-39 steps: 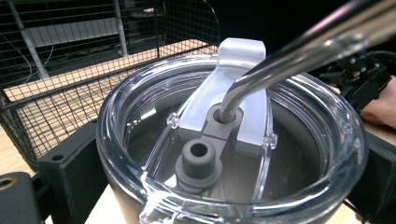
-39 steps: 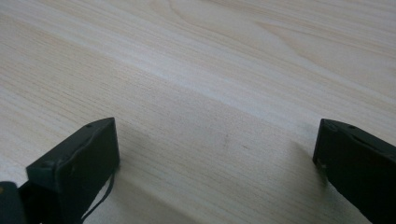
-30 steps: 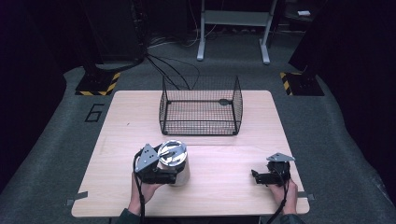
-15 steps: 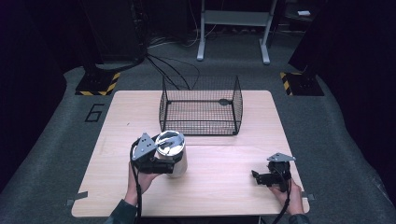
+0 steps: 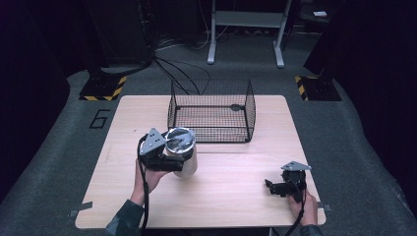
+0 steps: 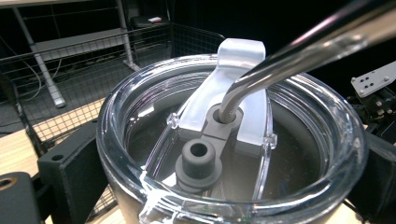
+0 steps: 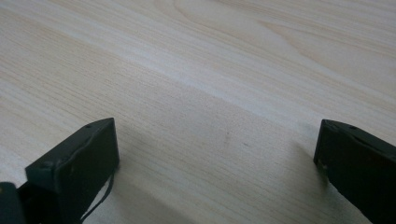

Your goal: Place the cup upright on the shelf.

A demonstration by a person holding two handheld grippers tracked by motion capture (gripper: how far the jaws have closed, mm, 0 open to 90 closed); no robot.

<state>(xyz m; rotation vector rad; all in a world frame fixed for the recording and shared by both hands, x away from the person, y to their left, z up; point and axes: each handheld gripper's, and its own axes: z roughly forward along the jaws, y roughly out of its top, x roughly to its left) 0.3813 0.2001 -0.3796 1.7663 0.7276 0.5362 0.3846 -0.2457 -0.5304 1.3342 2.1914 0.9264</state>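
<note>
Tumbler (image 5: 183, 156) carried nearer wire basket (image 5: 211, 112), left gripper (image 5: 162, 160) fingers pinching it; right gripper (image 5: 281, 188) fingers spread on tabletop (image 5: 236, 172); smooth wall may slip

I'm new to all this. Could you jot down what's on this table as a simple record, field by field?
surface: wooden table
container: black wire basket, at the far middle of the table
object held: steel tumbler with clear lid and metal straw
left gripper: jaws clamped on the tumbler's sides, in front of the basket
right gripper: jaws wide apart, nothing between them, low over bare wood
</note>
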